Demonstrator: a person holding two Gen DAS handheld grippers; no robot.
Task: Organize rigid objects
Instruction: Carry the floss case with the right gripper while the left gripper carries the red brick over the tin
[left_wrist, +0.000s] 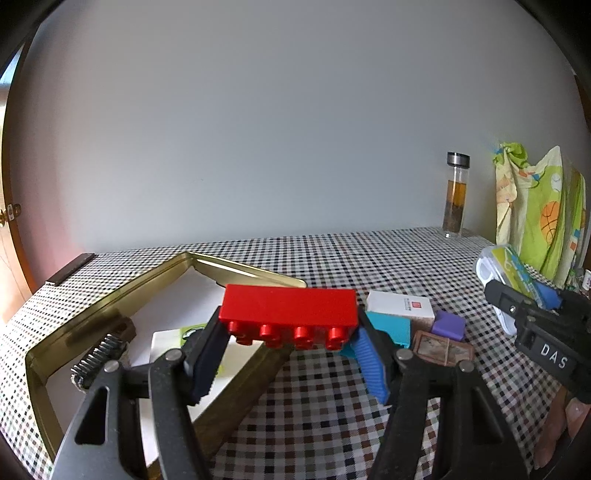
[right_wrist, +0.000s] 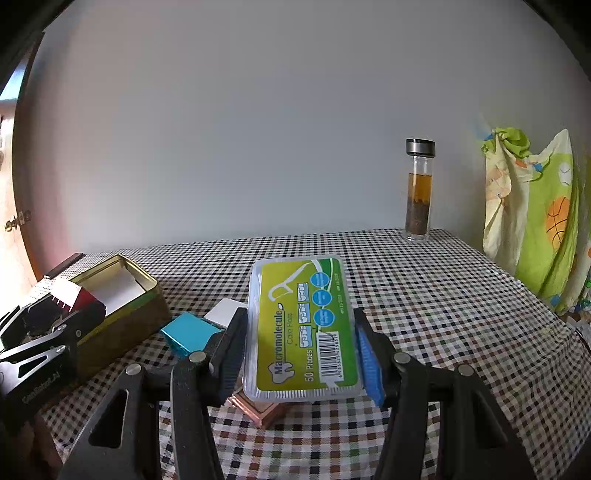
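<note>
My left gripper (left_wrist: 291, 347) is shut on a red toy brick (left_wrist: 290, 314) and holds it above the right edge of an open gold tin (left_wrist: 110, 295). The tin holds a white card and a small toothed piece. My right gripper (right_wrist: 299, 354) is shut on a clear dental floss box (right_wrist: 301, 328) with a green label, held above the checked tablecloth. In the right wrist view the tin (right_wrist: 125, 325) lies to the left, with the left gripper (right_wrist: 40, 343) over it. A teal box (left_wrist: 391, 326), a white box (left_wrist: 400, 304), a purple block (left_wrist: 448, 325) and a brown box (left_wrist: 443, 349) lie between the grippers.
A glass bottle (right_wrist: 419, 190) with amber liquid stands at the back right by the wall. A green patterned cloth bag (right_wrist: 535, 218) hangs at the right edge. A dark flat bar (left_wrist: 70, 273) lies at the table's back left corner.
</note>
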